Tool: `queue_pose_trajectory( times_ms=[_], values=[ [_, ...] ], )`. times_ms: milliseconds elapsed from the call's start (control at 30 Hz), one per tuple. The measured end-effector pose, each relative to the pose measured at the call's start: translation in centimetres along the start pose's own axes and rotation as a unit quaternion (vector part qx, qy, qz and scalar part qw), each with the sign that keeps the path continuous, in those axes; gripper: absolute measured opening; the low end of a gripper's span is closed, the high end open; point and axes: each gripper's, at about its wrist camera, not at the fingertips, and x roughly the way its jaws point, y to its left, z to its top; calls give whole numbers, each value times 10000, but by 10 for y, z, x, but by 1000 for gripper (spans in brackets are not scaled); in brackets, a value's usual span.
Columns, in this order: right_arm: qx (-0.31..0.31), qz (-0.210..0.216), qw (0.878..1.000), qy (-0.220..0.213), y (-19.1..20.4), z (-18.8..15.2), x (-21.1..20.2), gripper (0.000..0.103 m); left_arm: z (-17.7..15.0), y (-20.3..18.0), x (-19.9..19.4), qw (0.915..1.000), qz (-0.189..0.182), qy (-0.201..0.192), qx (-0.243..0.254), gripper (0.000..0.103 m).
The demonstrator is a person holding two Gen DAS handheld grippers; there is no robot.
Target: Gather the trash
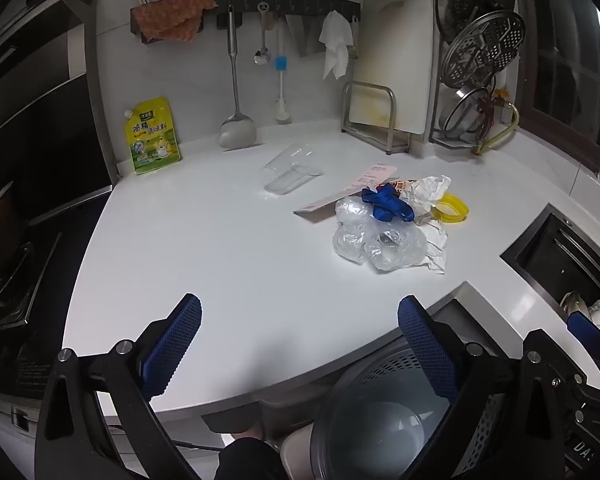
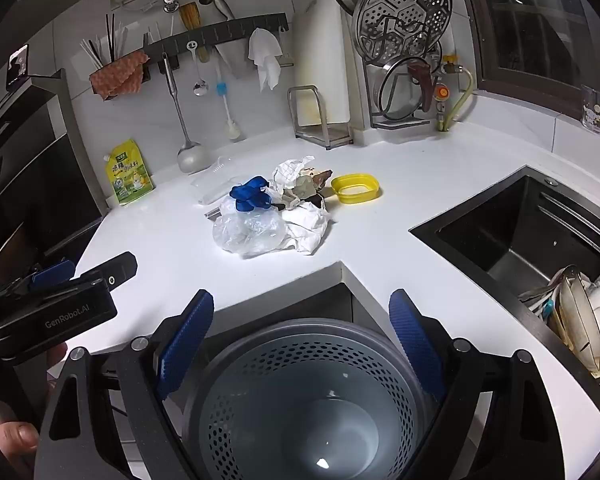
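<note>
Clear plastic cup point(image 1: 290, 168) lies on its side on the table point(image 1: 204, 240) — long axis running from mouth, upper right, to base, lower left — both grippers' jaws wide, empty.

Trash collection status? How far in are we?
Nothing done: the bin looks empty. Nothing in hand: left gripper and right gripper are both open and empty. Left: the trash pile, yellow ring and clear plastic cup on the counter.
</note>
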Motion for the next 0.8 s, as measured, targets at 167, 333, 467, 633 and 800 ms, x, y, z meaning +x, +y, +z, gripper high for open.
queue_pose_trajectory(
  times_ms=[167, 333, 467, 633, 800],
  values=[
    [-5, -13, 10000, -2, 1, 0, -1, 85, 0, 1, 0, 10000, -18, 25, 20, 97],
    [-14, 3, 10000, -11, 1, -1, -4, 85, 1, 5, -2, 10000, -27, 37, 15, 97],
    [-20, 19, 10000, -30, 1, -2, -7, 85, -1, 8, -4, 10000, -11, 40, 25, 97],
    [-22, 30, 10000, -50, 3, -3, -11, 85, -3, 7, -6, 10000, -3, 1, 0, 97],
    [-19, 53, 10000, -58, 3, -4, -13, 85, -4, 9, -9, 10000, 13, -15, -4, 97]
  ],
)
